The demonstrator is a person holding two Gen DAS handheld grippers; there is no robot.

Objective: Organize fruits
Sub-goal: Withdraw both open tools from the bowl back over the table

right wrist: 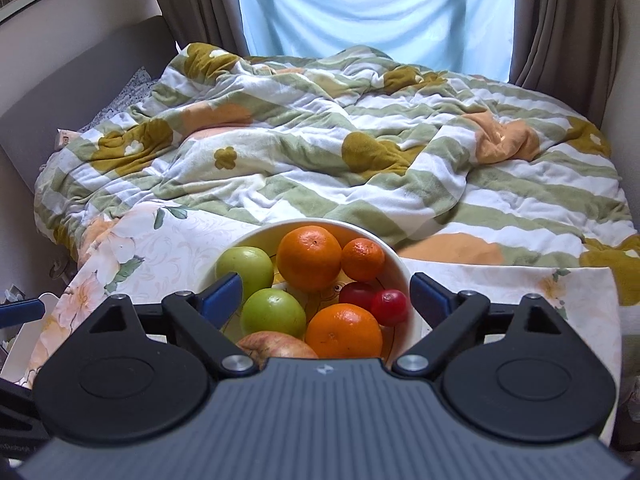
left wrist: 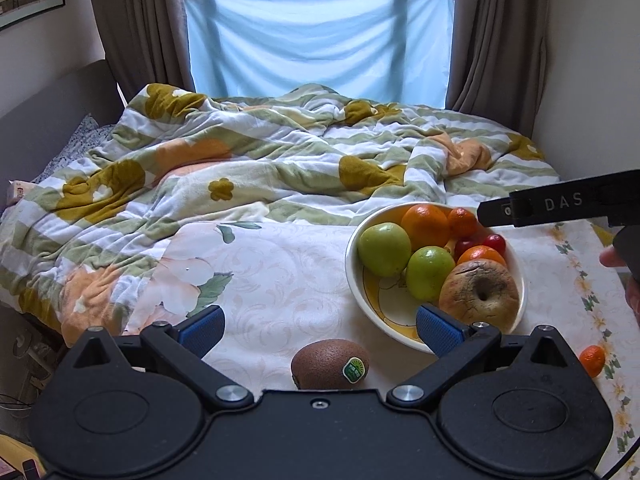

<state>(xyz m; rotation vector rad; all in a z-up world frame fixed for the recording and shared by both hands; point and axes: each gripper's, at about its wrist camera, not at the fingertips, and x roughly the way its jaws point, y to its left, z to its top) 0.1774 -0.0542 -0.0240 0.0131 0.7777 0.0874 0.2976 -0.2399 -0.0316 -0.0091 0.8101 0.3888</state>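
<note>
Kiwi [left wrist: 330, 363] lying sideways, long axis left-right, sticker facing camera.

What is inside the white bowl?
The white bowl holds two green apples, two large oranges, one small mandarin, two small red fruits and a wrinkled brownish apple. Anything underneath them is covered.

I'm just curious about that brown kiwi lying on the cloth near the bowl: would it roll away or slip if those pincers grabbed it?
The kiwi looks egg-shaped and lies on its side, so a nudge would probably roll it. Its fuzzy skin likely grips well, though the glossy sticker may be slicker. The soft tablecloth should slow any roll.
</note>
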